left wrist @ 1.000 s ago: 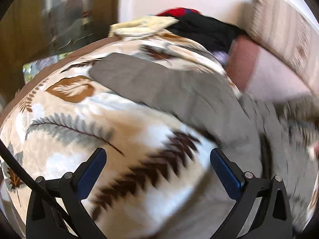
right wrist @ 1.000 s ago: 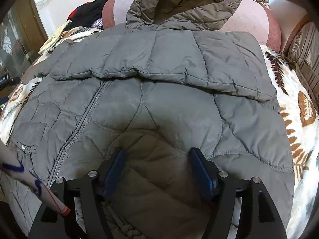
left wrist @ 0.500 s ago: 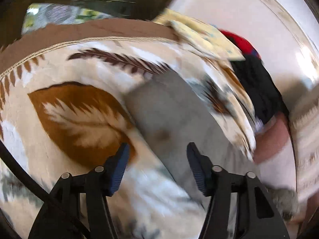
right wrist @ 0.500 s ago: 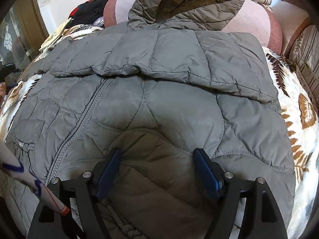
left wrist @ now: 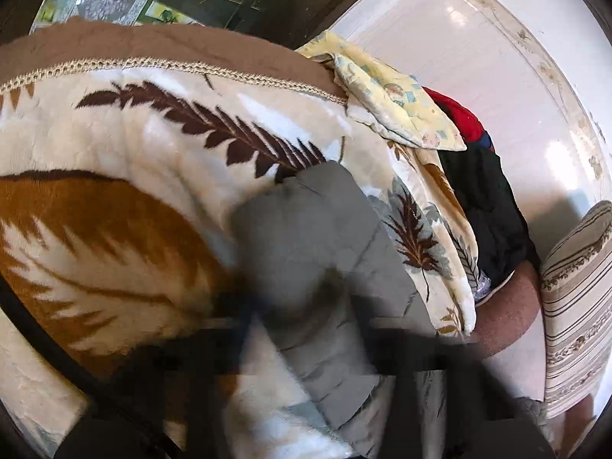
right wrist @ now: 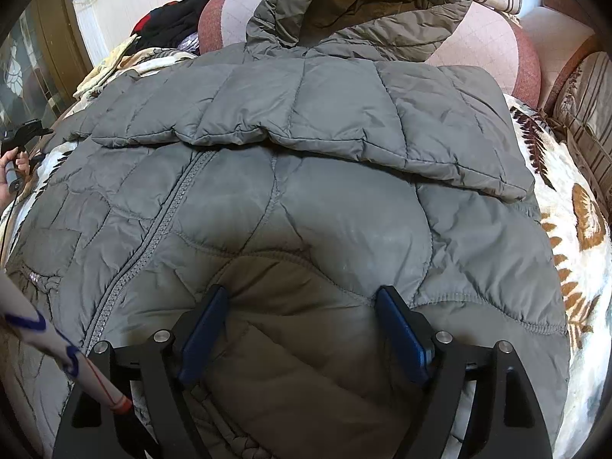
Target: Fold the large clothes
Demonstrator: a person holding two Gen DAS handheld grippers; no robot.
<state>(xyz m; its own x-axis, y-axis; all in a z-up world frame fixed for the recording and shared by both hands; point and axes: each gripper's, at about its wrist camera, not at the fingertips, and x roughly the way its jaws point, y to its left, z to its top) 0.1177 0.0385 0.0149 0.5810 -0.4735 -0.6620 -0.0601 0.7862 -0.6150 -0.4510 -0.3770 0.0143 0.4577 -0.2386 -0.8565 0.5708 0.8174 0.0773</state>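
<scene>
A grey quilted jacket (right wrist: pixel 306 199) lies spread front-up on the bed, its hood (right wrist: pixel 355 11) propped against the pillows. One sleeve is folded across the chest. My right gripper (right wrist: pixel 302 325) sits over the jacket's hem, jaws opening, with puffy hem fabric between the blue pads (right wrist: pixel 206 325) but not pinched. In the left wrist view the other sleeve (left wrist: pixel 313 229) lies out over the leaf-patterned blanket (left wrist: pixel 114 153). My left gripper (left wrist: pixel 306 317) is a dark blur, shut on that sleeve near its cuff. It also shows at the far left of the right wrist view, left gripper (right wrist: pixel 23 134).
A yellow cloth (left wrist: pixel 394 107) and black and red clothes (left wrist: pixel 485 199) are piled by the white wall. Striped cushions (left wrist: pixel 573 306) and a pink pillow (right wrist: pixel 497 46) line the bed's head. A white rod with a red tip (right wrist: pixel 57 344) crosses the lower left of the right wrist view.
My left gripper swept across the blanket to the sleeve's end, rolled, and its jaws closed on the sleeve. The right gripper stayed in place and its jaws widened a little.
</scene>
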